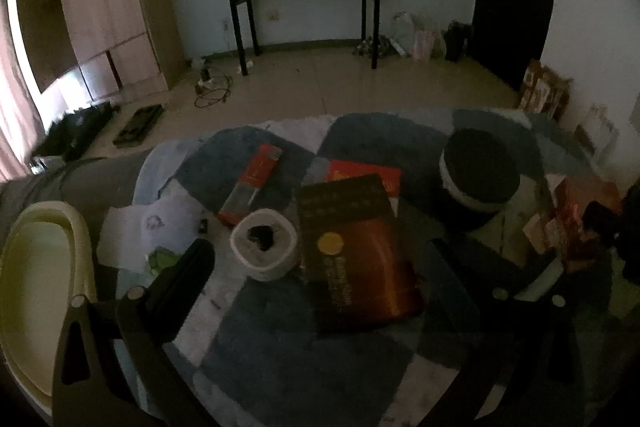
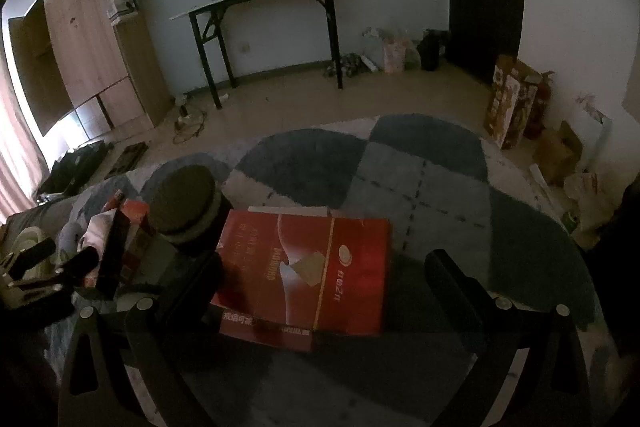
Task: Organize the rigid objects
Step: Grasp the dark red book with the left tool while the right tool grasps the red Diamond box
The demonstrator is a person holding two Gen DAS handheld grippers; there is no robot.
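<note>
In the left wrist view my left gripper (image 1: pixel 320 259) is open above a dark brown box (image 1: pixel 356 251) lying on the blue and grey rug (image 1: pixel 280 367). A roll of toilet paper (image 1: pixel 264 245), a long red carton (image 1: pixel 252 183) and a dark round tin (image 1: pixel 478 179) lie around it. In the right wrist view my right gripper (image 2: pixel 324 267) is open, its fingers on either side of a flat red box (image 2: pixel 304 267) on the rug (image 2: pixel 420 195). The round tin (image 2: pixel 186 207) stands left of it.
A pale yellow basin (image 1: pixel 40 287) sits at the left. White paper (image 1: pixel 148 227) lies by the roll. A small red box (image 1: pixel 580 219) is at the right. A black folding table (image 1: pixel 304 7), a wooden wardrobe (image 1: pixel 104 7) and cartons (image 2: pixel 512 99) line the walls.
</note>
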